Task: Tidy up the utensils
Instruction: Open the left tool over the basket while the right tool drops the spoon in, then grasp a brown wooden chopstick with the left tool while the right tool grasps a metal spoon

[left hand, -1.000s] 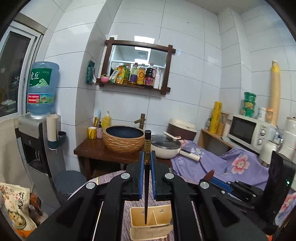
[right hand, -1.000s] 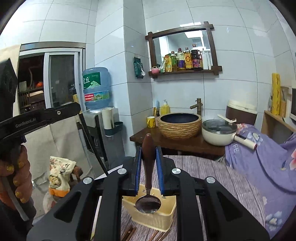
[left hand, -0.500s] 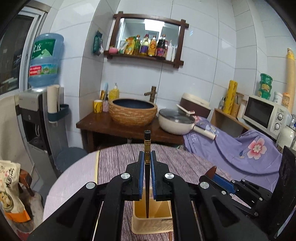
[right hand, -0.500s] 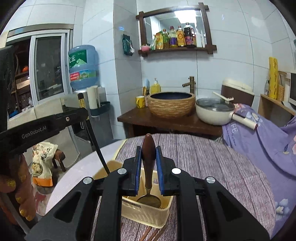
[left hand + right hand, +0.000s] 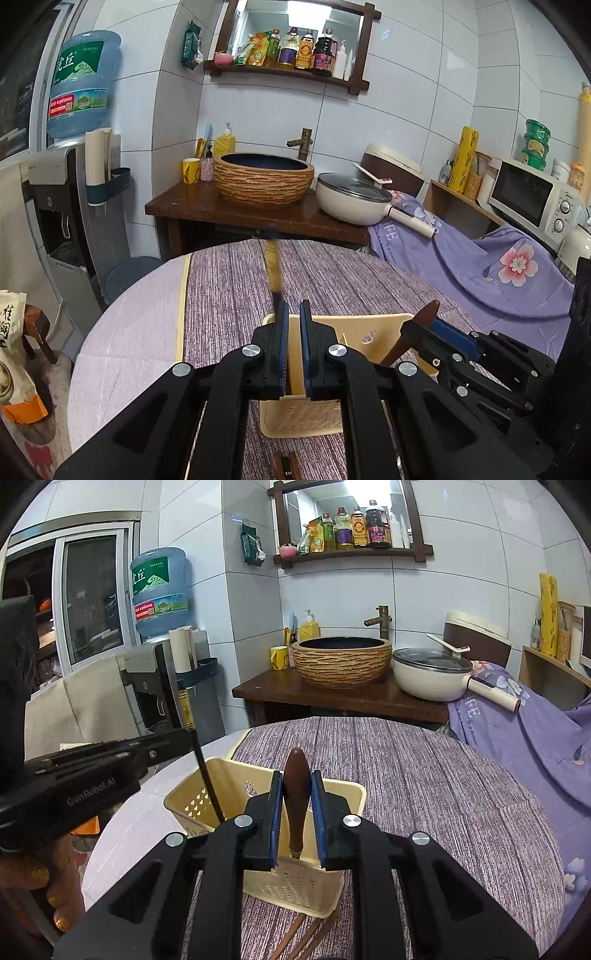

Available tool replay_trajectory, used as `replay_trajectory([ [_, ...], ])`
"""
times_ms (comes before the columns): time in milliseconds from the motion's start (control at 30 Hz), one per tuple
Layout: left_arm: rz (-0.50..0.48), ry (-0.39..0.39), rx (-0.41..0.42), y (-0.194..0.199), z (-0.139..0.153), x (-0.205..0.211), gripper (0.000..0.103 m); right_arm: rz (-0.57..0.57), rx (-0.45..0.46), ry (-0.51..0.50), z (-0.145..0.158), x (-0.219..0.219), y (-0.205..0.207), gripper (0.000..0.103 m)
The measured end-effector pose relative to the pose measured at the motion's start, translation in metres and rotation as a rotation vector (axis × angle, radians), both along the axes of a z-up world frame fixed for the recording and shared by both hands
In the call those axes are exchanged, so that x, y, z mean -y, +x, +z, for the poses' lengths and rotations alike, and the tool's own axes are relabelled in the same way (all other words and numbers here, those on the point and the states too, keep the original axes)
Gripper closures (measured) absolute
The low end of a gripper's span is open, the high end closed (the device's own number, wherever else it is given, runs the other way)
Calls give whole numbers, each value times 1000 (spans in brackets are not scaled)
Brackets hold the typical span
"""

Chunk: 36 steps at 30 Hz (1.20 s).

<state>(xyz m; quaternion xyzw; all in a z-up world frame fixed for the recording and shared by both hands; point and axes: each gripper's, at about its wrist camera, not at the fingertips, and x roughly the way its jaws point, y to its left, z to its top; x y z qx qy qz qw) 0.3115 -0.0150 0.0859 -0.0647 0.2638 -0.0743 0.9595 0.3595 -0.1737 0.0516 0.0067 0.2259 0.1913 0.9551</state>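
Right wrist: spoon (image 5: 296, 797) handle-up, upright in caddy (image 5: 343, 790).

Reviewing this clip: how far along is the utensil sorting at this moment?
Done: the black chopstick stands in the cream basket, clear of the left gripper, whose jaws are parted. In hand: the right gripper clamps the wooden spoon, its lower end inside the basket. Left: brown chopsticks lie on the table in front of the basket.

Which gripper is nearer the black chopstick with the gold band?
Left. The left gripper sits right beside the black chopstick, jaws apart; the right gripper is further along the cream plastic basket, gripping a brown wooden spoon.
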Motion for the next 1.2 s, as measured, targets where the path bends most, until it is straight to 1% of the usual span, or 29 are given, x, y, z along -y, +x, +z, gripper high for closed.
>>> replay_trajectory([
  [67,0,-5,3,-1,0,-1,97,5,-3,14,0,2,0,87],
  [100,-3,-5,8,-2,1,-1,97,3,0,14,0,3,0,85],
  [133,-5,-5,16,-4,2,-1,96,-6,13,12,1,4,-2,75],
  [167,-10,-1,24,-6,3,-2,94,-12,28,13,1,6,-6,68],
  [200,-11,4,29,-8,4,-1,92,-17,44,16,3,8,-10,59],
  [233,-11,6,36,-11,5,-2,84,-16,53,19,3,10,-14,57],
  [267,-10,3,42,-16,5,-4,72,-15,56,20,4,12,-17,57],
  [300,-7,-5,46,-20,5,-6,65,-16,58,21,4,14,-21,57],
  [333,-4,-21,48,-26,4,-10,52,-19,52,25,2,17,-26,57],
  [367,-2,-34,47,-31,2,-12,44,-21,42,31,1,21,-29,57],
  [400,-1,-46,43,-37,-1,-16,42,-22,28,39,-2,25,-33,57],
  [467,-1,-50,25,-46,-9,-21,34,-24,-12,54,-12,35,-40,57],
  [533,2,-47,-10,-55,-23,-27,30,-31,-55,57,-27,44,-47,57],
  [633,1,-36,-74,-64,-48,-32,30,-38,-115,44,-51,56,-56,57],
  [733,-2,-16,-170,-71,-80,-36,32,-37,-174,32,-77,65,-63,57],
  [800,-16,-21,-224,-73,-98,-38,32,-36,-207,36,-91,70,-66,58],
  [867,-28,-31,-280,-75,-116,-39,38,-33,-246,48,-104,74,-67,61],
  [900,-32,-32,-296,-76,-122,-38,40,-32,-264,56,-111,76,-69,63],
  [967,-44,-27,-322,-78,-132,-36,47,-30,-285,68,-118,79,-71,63],
  [1200,-92,-4,-361,-85,-146,-24,55,-18,-335,92,-133,81,-72,64],
])
